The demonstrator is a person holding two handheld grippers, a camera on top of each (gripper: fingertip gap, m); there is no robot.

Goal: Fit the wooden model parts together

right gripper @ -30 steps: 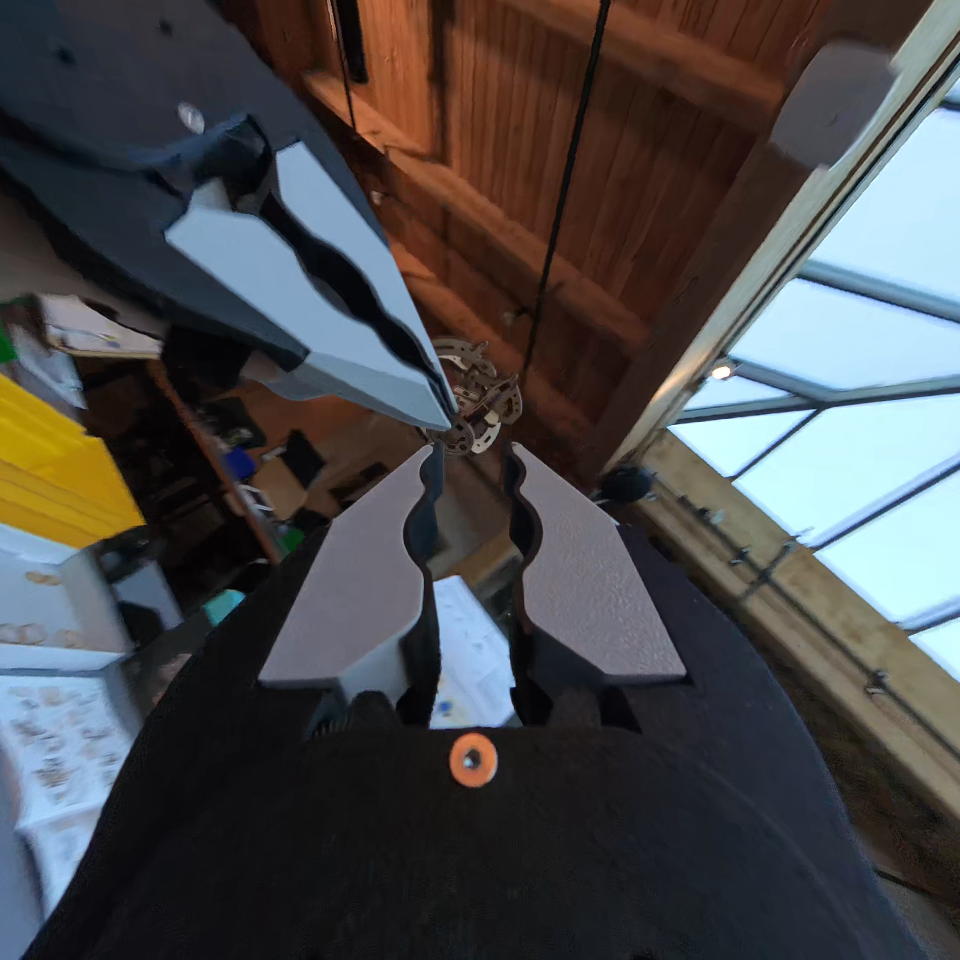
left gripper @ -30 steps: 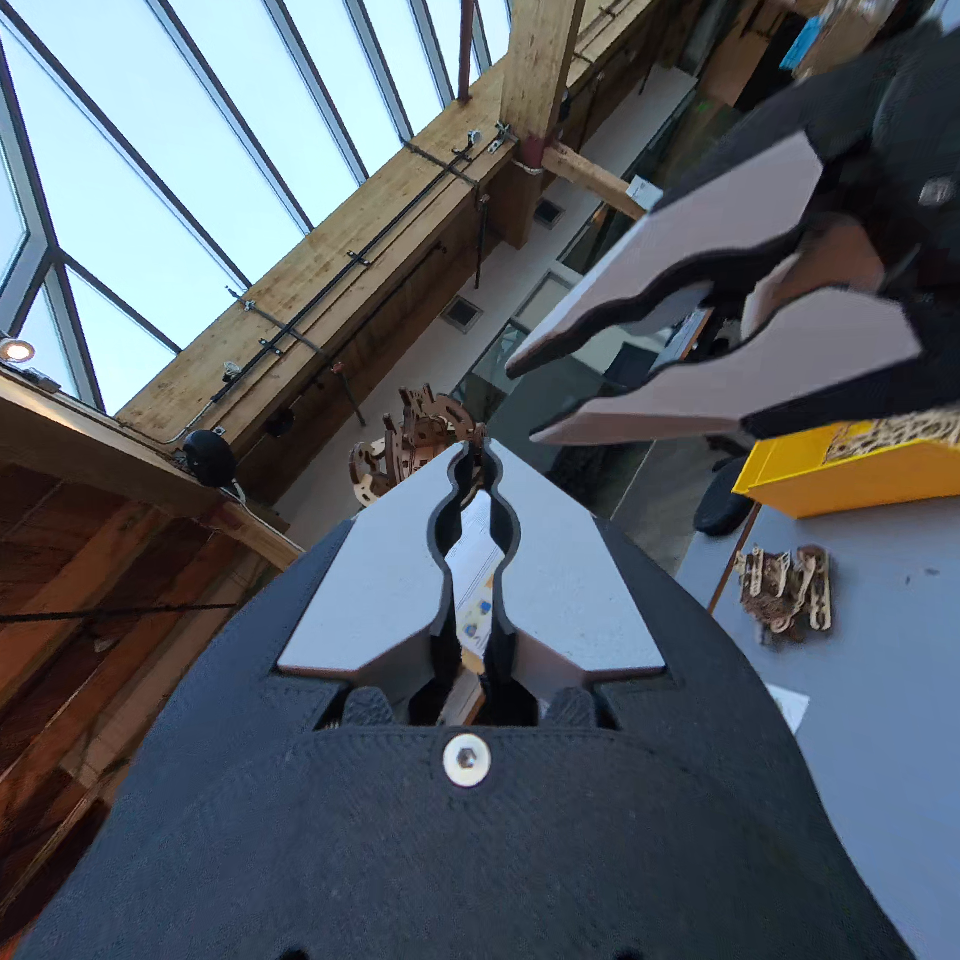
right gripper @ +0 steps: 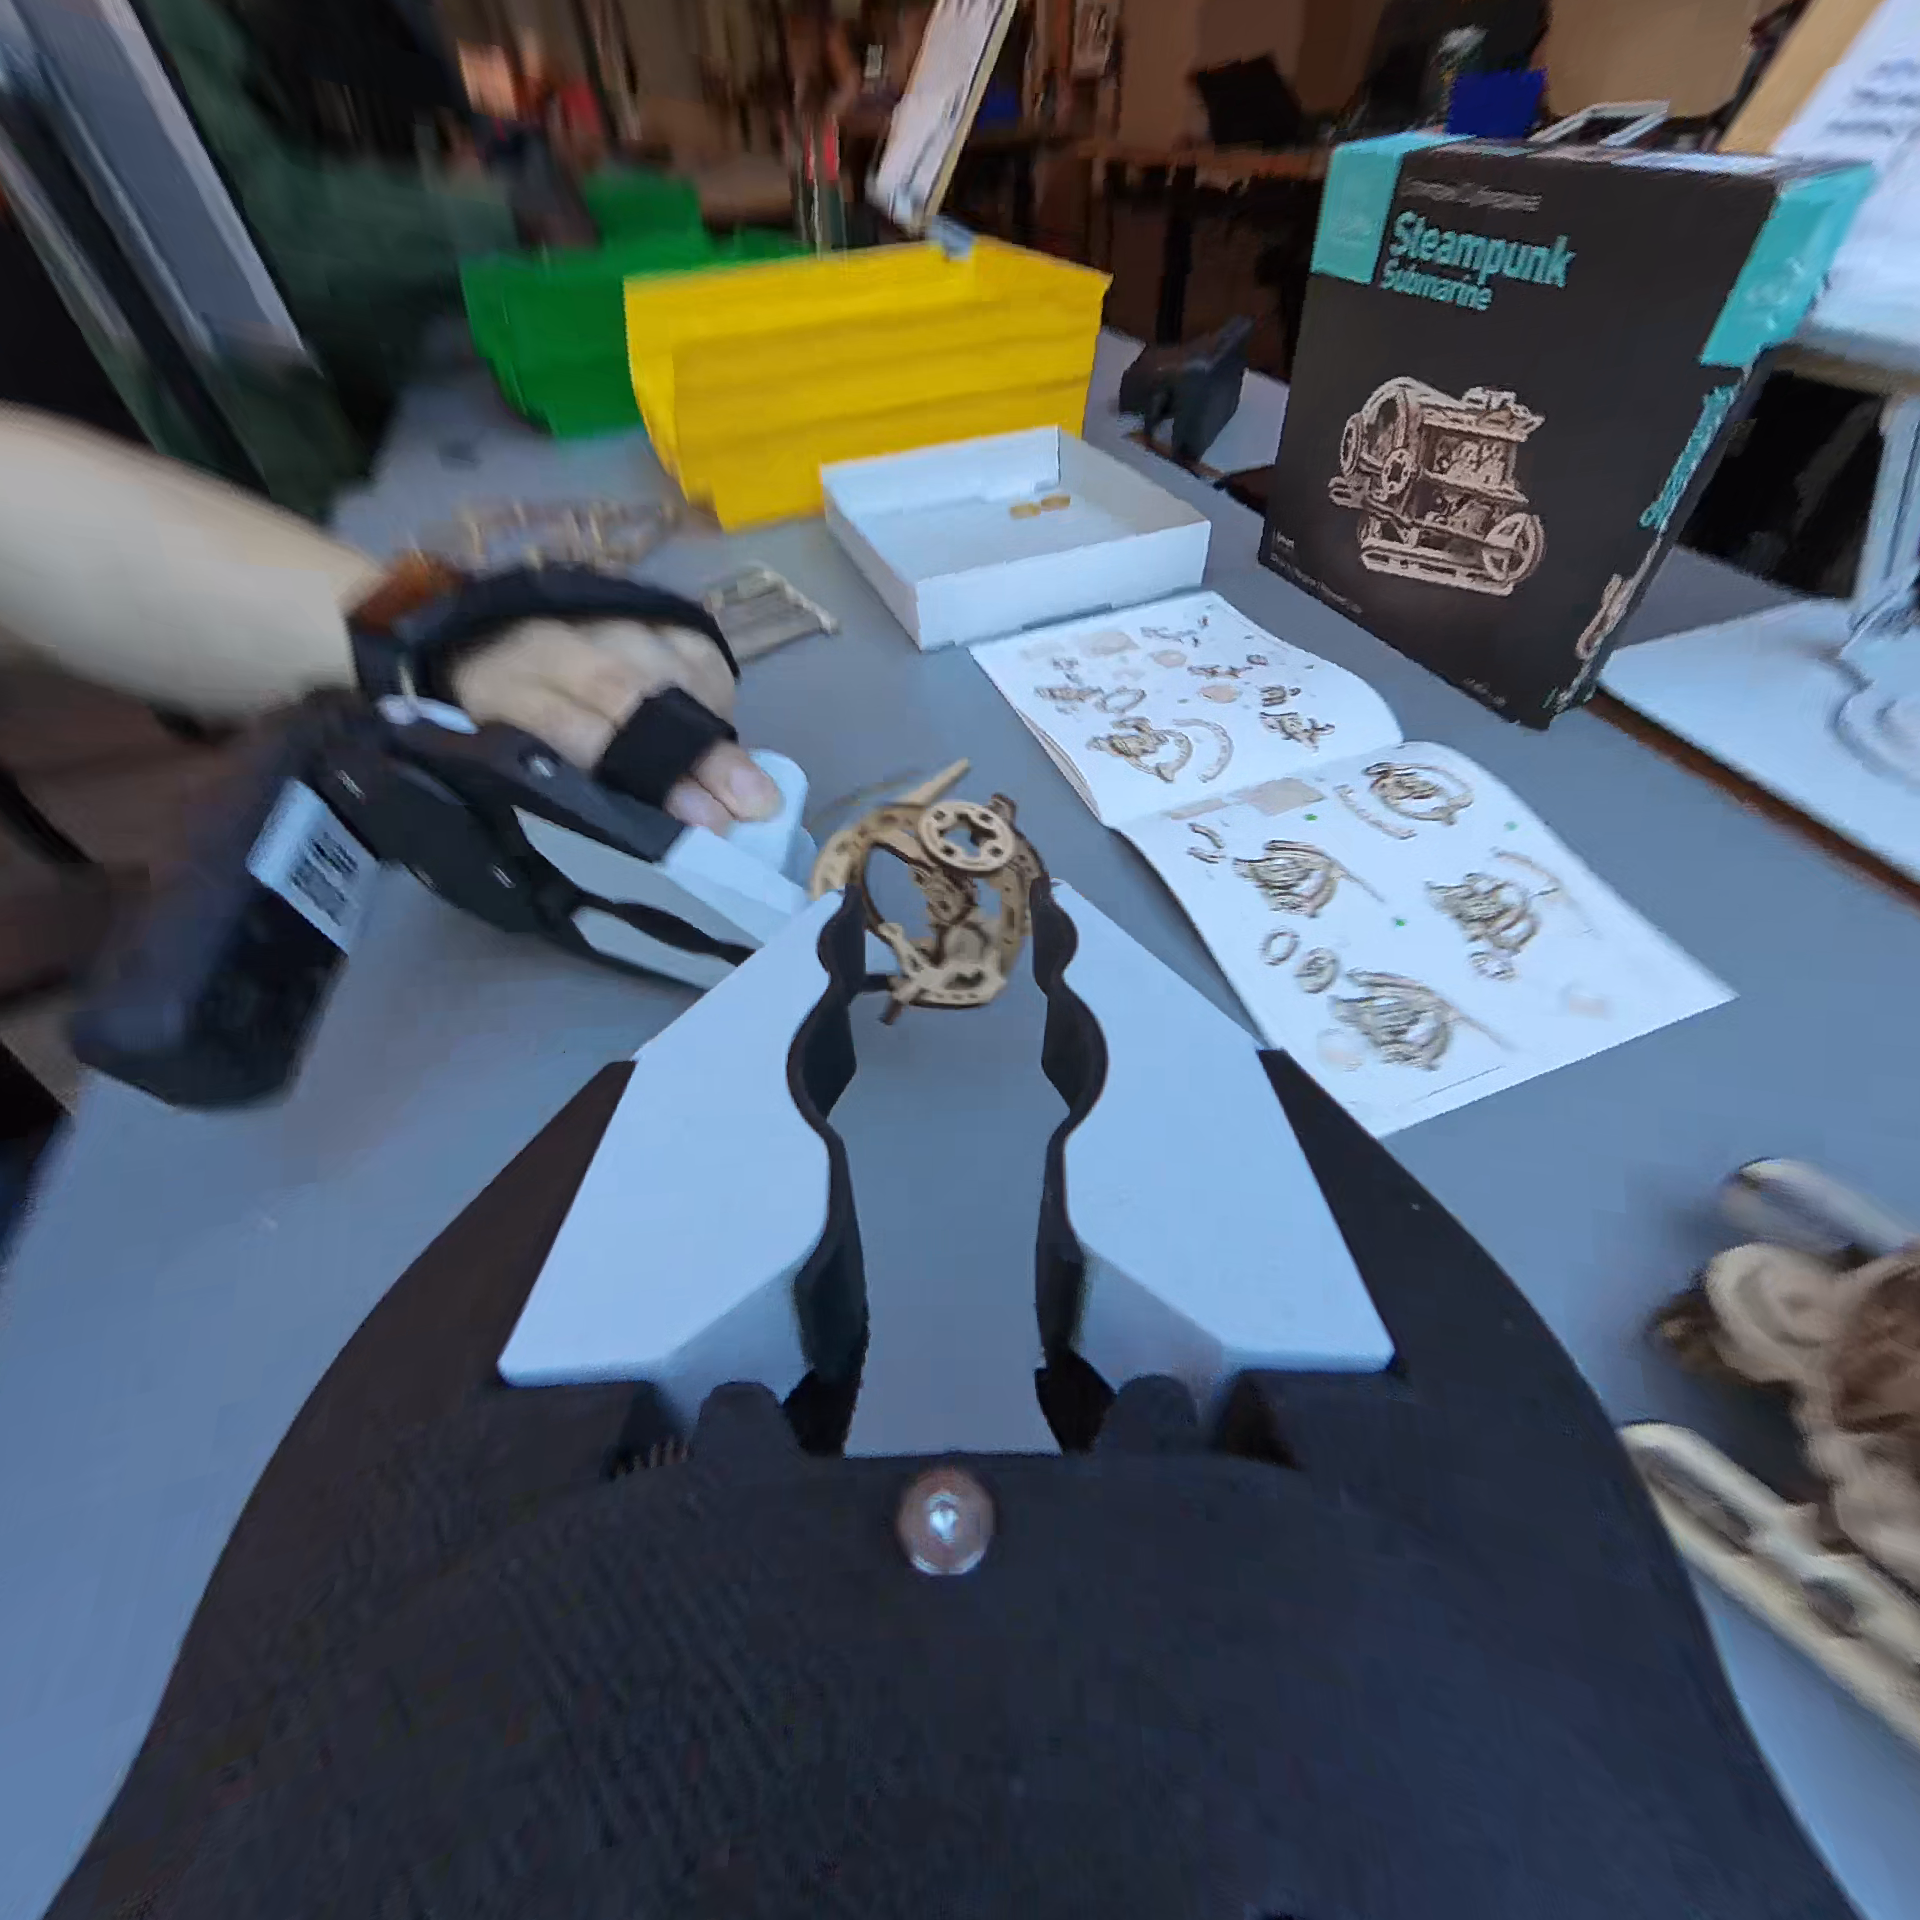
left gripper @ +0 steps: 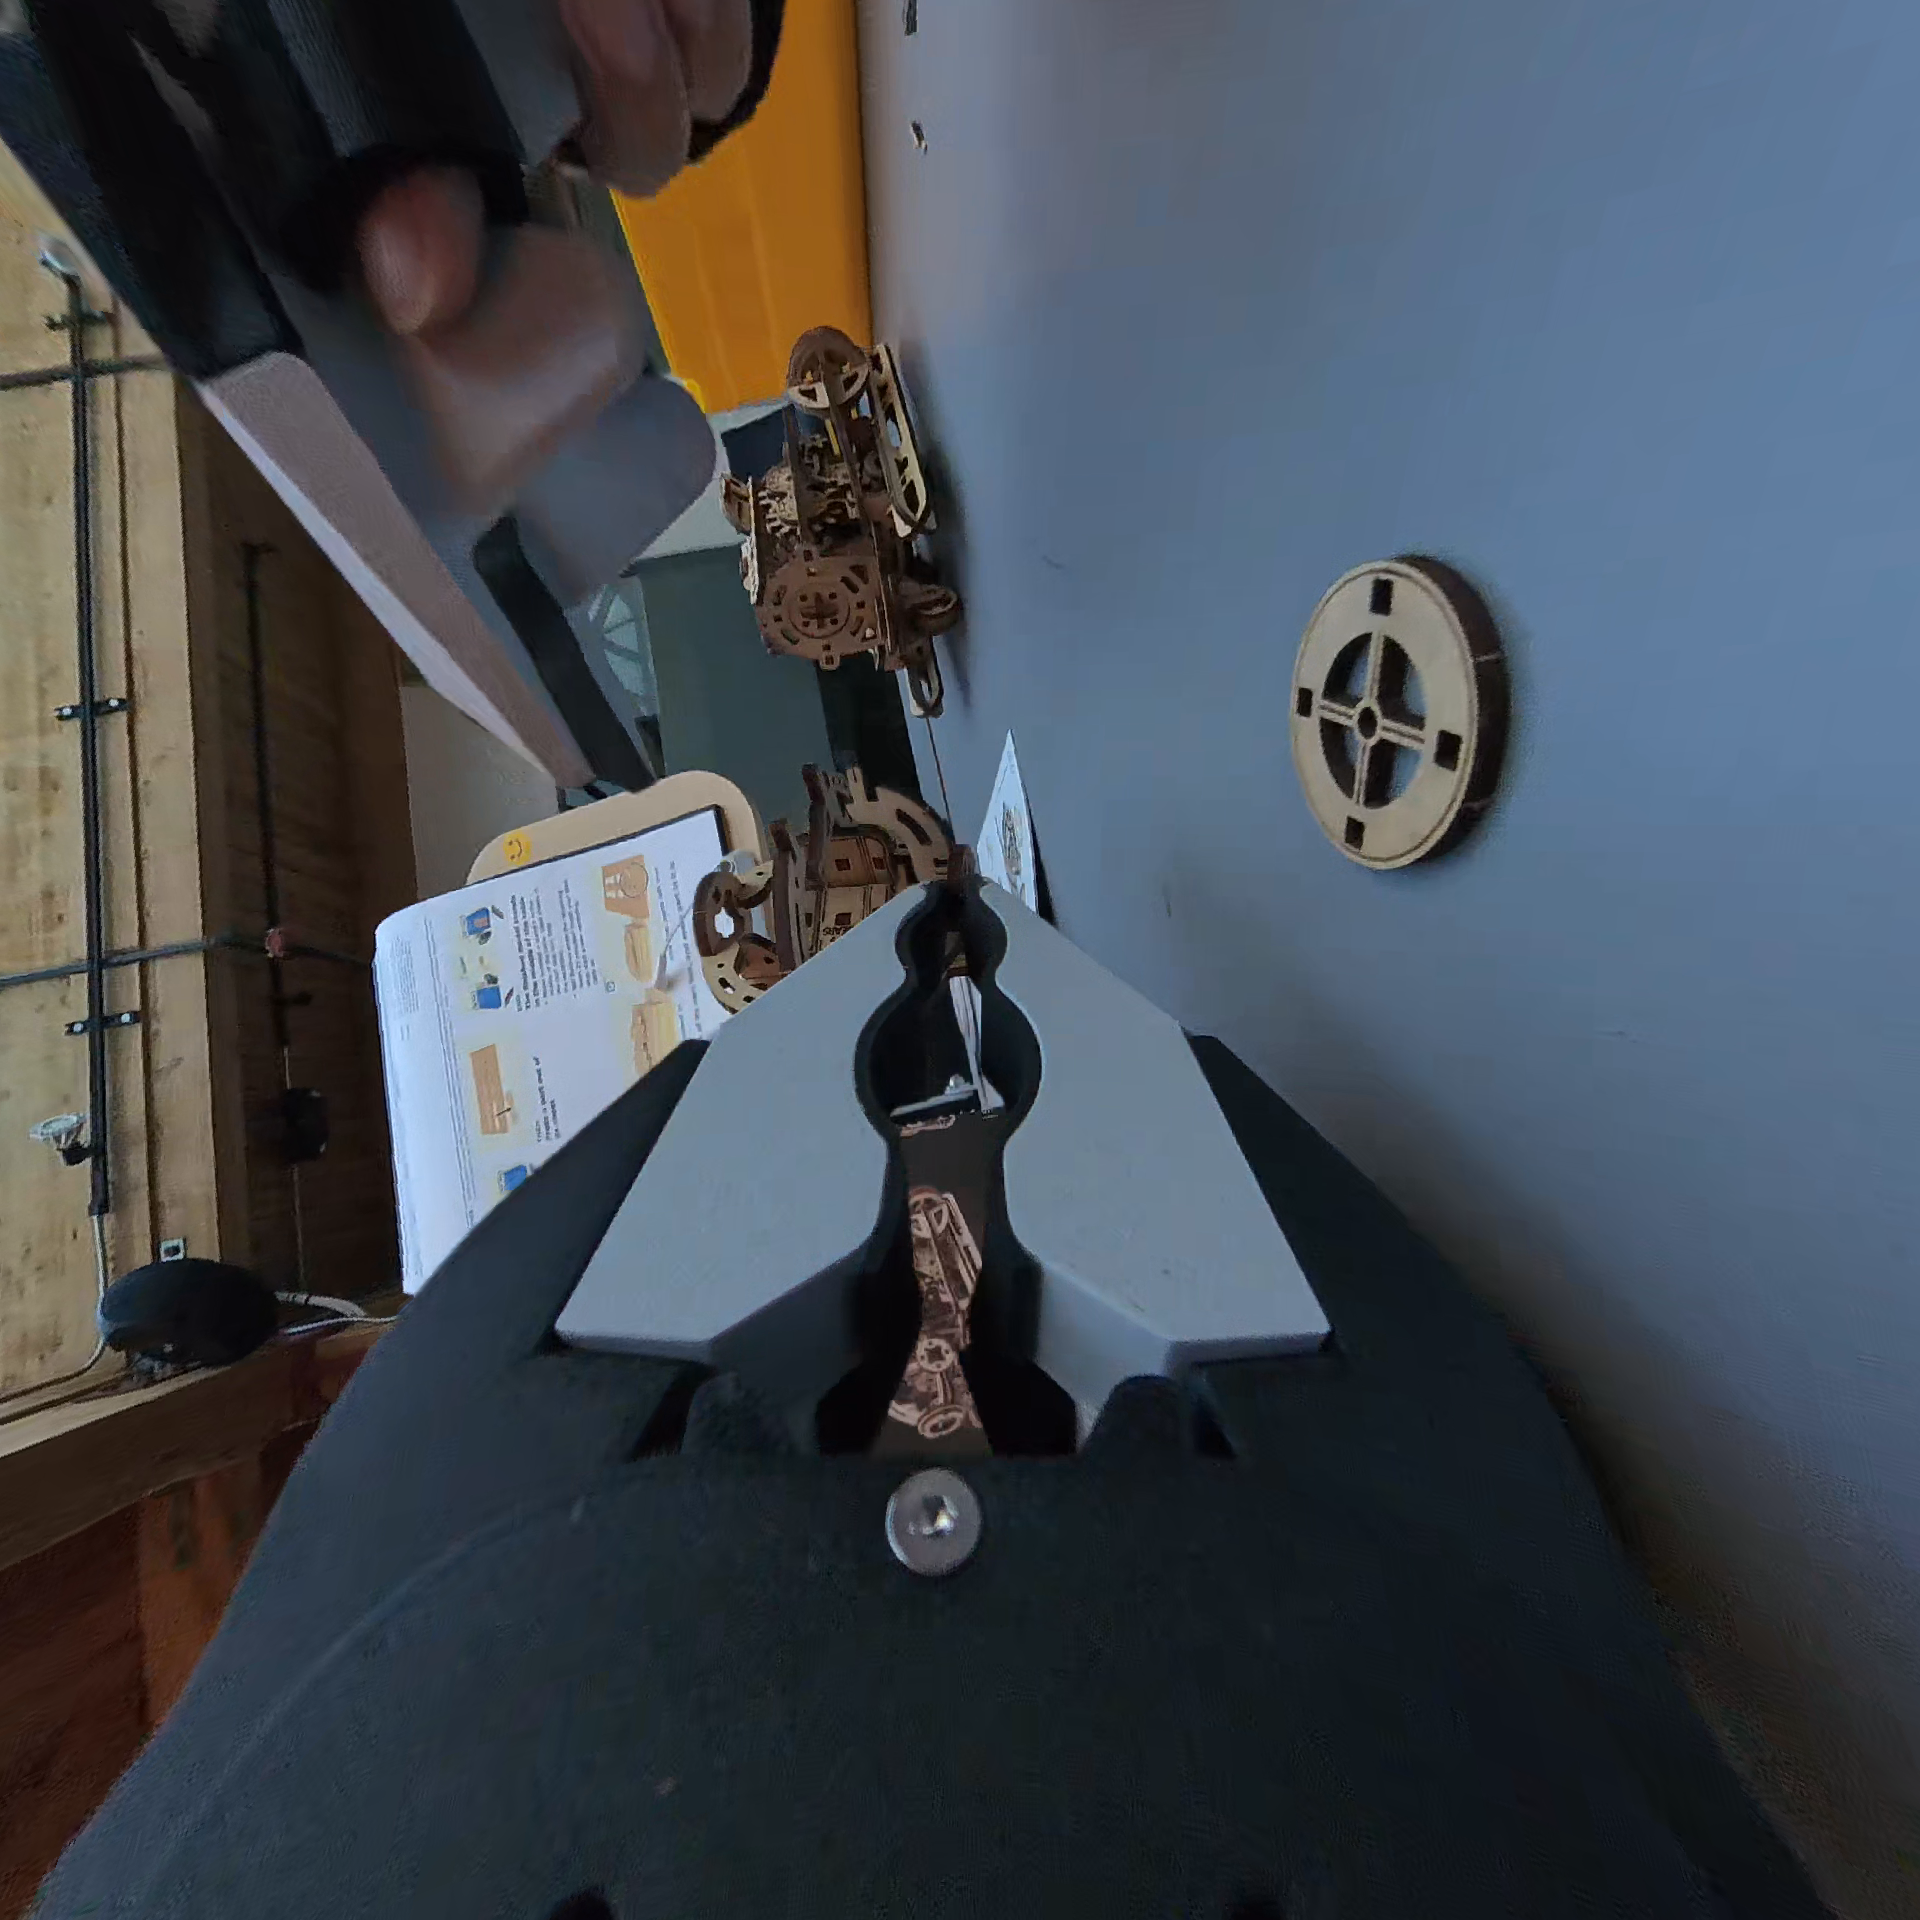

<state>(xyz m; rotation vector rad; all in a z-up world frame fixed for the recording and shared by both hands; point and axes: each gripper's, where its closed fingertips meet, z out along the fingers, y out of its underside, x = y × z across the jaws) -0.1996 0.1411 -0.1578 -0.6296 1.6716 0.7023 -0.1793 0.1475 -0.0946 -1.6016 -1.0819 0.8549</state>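
In the right wrist view your left hand (right gripper: 592, 686) comes in from 9 o'clock and holds the left gripper (right gripper: 795, 904) low over the table (right gripper: 312, 1143). Its jaws are pinched shut on the 9 o'clock edge of the model (right gripper: 961, 842). The model, a small wooden cage of curved ribs with a star-cut disc on top, sits at the centre just above the table.

Your right gripper (right gripper: 940, 914) reaches in from 6 o'clock. Its jaws are spread and the model shows between the tips. You cannot tell from here whether the pads touch it. In the left wrist view its tips look just clear of the model.

At 11 o'clock, far back, a green bin (right gripper: 561, 312) stands beside a yellow bin (right gripper: 862, 364). At 12 o'clock, in front of the yellow bin, lies a white tray (right gripper: 1018, 540) with two small wooden bits in it. At 2 o'clock from the model an open booklet (right gripper: 1351, 862) lies flat, and behind it at 1 o'clock a dark box (right gripper: 1538, 395) stands upright. At 4 o'clock, at the frame edge, is a blurred heap of wooden parts (right gripper: 1818, 1403).

The left wrist view also shows a spoked wheel (left gripper: 1397, 712) flat on the table, well apart from the model.
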